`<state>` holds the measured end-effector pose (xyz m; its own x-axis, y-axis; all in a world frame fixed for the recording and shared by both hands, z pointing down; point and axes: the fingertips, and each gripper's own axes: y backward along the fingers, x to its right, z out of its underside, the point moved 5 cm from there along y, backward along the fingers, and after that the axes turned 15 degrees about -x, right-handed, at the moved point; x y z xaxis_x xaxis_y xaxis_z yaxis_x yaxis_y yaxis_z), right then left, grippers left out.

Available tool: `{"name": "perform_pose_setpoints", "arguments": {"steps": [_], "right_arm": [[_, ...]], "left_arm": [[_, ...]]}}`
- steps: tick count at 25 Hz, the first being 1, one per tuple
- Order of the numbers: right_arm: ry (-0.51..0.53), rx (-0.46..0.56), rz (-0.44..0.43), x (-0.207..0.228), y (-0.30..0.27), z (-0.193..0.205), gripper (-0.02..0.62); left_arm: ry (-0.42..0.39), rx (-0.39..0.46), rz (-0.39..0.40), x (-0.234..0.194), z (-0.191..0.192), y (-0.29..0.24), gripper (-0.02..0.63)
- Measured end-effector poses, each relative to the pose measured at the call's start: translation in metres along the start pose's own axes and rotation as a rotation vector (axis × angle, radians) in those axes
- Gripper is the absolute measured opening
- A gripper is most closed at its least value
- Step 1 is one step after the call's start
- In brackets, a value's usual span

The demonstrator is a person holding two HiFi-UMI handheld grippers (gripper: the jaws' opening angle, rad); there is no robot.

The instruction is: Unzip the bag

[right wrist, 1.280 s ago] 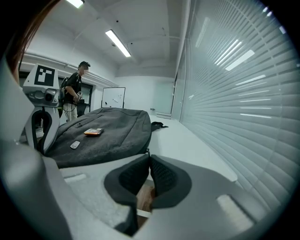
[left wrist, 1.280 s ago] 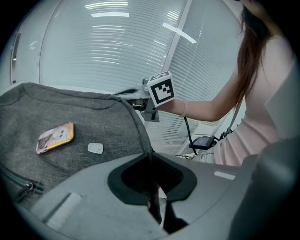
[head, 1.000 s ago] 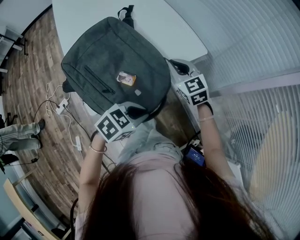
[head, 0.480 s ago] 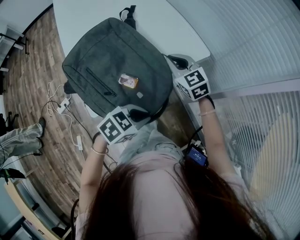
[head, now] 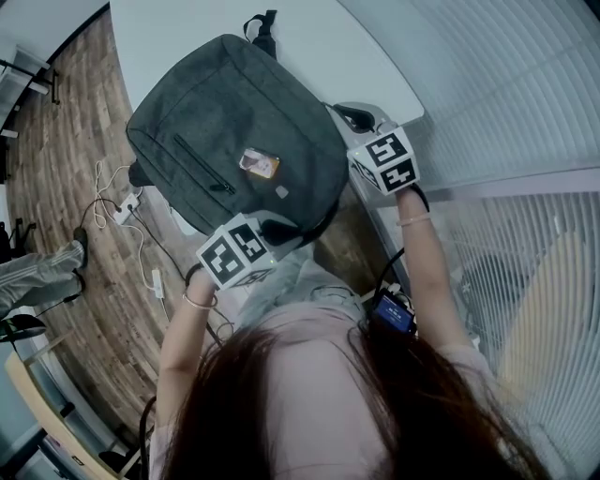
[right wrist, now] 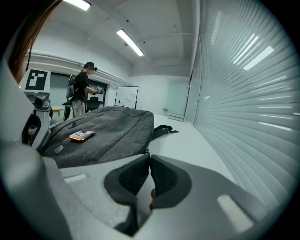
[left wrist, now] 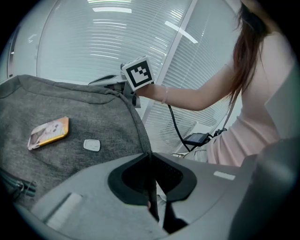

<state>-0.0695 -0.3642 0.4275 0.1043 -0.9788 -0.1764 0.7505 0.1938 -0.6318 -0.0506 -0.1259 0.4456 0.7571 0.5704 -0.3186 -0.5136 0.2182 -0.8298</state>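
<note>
A white bench (head: 309, 47) fills the upper middle of the head view. A gray bag (head: 216, 122) lies flat on it (its black strap (head: 261, 26) reaches toward the top edge).

nothing legible anywhere. the orange tag (head: 257, 163) on the grey backpack (head: 216, 112) bears a picture too small to make out; the pale label (head: 281, 191) beside it looks blank; the marker cubes (head: 234, 251) carry only black-and-white square patterns.
</note>
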Motion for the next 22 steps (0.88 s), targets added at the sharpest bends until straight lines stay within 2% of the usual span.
{"name": "perform_pose_setpoints", "arguments": {"steps": [22], "right_arm": [[0.028, -0.005, -0.029, 0.009, -0.019, -0.02, 0.017]], "left_arm": [[0.006, -0.002, 0.026, -0.001, -0.001, -0.002, 0.032]]}}
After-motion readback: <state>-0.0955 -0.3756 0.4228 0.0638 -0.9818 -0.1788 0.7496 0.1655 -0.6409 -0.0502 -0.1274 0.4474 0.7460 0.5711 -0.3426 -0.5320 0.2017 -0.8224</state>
